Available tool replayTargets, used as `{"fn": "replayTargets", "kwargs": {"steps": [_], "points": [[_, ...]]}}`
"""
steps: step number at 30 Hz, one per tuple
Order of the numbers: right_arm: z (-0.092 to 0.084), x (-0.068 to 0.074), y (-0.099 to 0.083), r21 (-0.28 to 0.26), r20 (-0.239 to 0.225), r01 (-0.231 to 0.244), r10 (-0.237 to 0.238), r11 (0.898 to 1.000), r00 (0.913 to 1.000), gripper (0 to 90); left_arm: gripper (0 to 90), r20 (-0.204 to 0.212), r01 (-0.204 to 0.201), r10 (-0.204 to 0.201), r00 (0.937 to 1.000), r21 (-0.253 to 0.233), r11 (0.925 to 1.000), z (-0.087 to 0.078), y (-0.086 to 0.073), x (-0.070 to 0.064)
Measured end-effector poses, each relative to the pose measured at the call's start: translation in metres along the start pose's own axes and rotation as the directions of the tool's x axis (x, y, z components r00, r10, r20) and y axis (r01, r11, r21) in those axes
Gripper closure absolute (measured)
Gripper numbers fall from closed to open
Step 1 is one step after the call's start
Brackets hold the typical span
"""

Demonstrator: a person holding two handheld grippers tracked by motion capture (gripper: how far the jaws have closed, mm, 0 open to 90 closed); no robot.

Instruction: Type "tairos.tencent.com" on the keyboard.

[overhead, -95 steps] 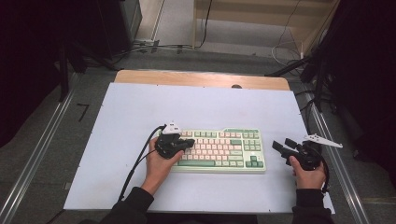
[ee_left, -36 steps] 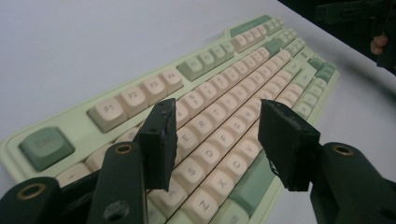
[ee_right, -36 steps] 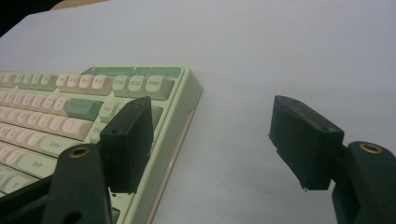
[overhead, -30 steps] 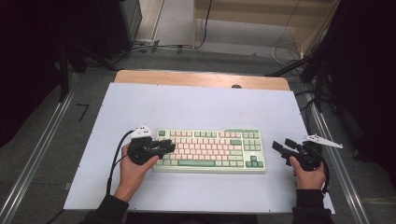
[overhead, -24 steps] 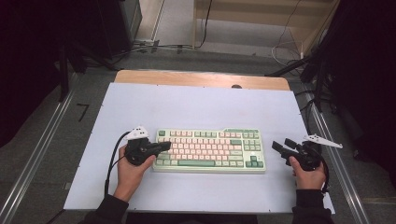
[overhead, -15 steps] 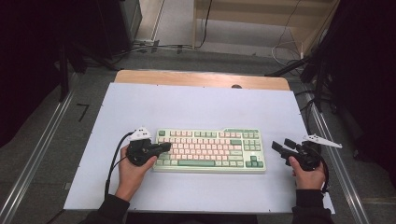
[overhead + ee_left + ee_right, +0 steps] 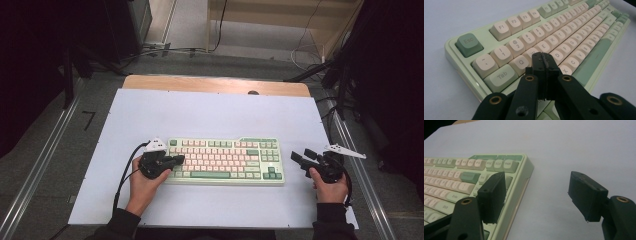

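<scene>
A pale green keyboard (image 7: 225,160) with cream keys lies on the white table top, near the front edge. My left gripper (image 7: 176,160) is at its left end, jaws shut with nothing between them. In the left gripper view the closed tips (image 7: 543,58) sit over the keys of the keyboard (image 7: 564,32) just right of Q and Tab; I cannot tell whether they touch. My right gripper (image 7: 302,156) rests to the right of the keyboard and is open. In the right gripper view its jaws (image 7: 539,195) stand wide apart beside the keyboard's right edge (image 7: 521,180).
The white sheet (image 7: 210,115) covers the table, with a wooden strip (image 7: 215,84) along its far edge. Metal rails (image 7: 40,165) run down both sides. The left gripper's black cable (image 7: 125,170) loops over the sheet beside the left hand.
Since the earliest frame the left hand has shifted left from over the keys to the keyboard's left end. Over the last second it has barely moved. The right hand has stayed put.
</scene>
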State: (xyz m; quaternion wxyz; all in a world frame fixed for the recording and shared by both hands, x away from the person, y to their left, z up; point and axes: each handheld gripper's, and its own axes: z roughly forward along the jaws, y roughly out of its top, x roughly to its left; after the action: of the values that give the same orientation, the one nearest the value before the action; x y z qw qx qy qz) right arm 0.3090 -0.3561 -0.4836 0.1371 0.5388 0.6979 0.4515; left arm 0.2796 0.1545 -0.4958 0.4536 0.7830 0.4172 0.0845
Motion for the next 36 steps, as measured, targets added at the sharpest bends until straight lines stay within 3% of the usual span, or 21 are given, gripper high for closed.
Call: {"fn": "replayTargets", "kwargs": {"steps": [7, 9, 11, 14, 16, 20, 25, 36], "points": [[0.0, 0.0, 0.0, 0.003, 0.001, 0.001, -0.001, 1.0, 1.0, 28.7, 90.0, -0.015, -0.019, 0.019, 0.9997, 0.025, 0.9995, 0.003, 0.001, -0.001], [0.0, 0.001, 0.0, 0.004, 0.0, -0.001, 0.001, 1.0, 1.0, 28.7, 89.5, 0.015, -0.013, 0.013, 0.9998, -0.004, 0.9999, 0.001, 0.002, -0.002], [0.0, 0.0, 0.0, -0.001, -0.002, 0.002, -0.002, 1.0, 1.0, 28.7, 81.9, 0.053, -0.003, 0.007, 0.9986, -0.058, 0.9983, -0.005, 0.004, -0.003], [0.0, 0.0, 0.0, -0.002, -0.001, -0.001, 0.001, 1.0, 1.0, 28.7, 67.8, 0.088, 0.03, -0.018, 0.996, -0.136, 0.9902, -0.015, 0.006, -0.002], [0.0, 0.0, 0.0, -0.002, -0.002, -0.001, 0.001, 1.0, 1.0, 28.7, 55.6, 0.083, 0.056, -0.043, 0.9957, -0.168, 0.9842, -0.019, 0.005, 0.001], [0.0, 0.003, 0.0, -0.007, -0.008, 0.007, -0.007, 1.0, 0.9999, 28.7, 45.0, 0.072, 0.109, -0.096, 0.9928, -0.206, 0.9724, -0.023, 0.002, 0.009], [0.002, 0.009, 0.001, -0.001, -0.021, 0.02, -0.02, 1.0, 0.9996, 28.7, 44.2, 0.049, 0.13, -0.122, 0.9913, -0.234, 0.9635, -0.026, 0.0, 0.012], [0.018, 0.037, 0.007, 0.013, -0.08, 0.077, -0.075, 0.997, 0.9939, 28.7, 45.0, 0.034, 0.129, -0.125, 0.9916, -0.23, 0.9646, -0.025, -0.001, 0.013]]}}
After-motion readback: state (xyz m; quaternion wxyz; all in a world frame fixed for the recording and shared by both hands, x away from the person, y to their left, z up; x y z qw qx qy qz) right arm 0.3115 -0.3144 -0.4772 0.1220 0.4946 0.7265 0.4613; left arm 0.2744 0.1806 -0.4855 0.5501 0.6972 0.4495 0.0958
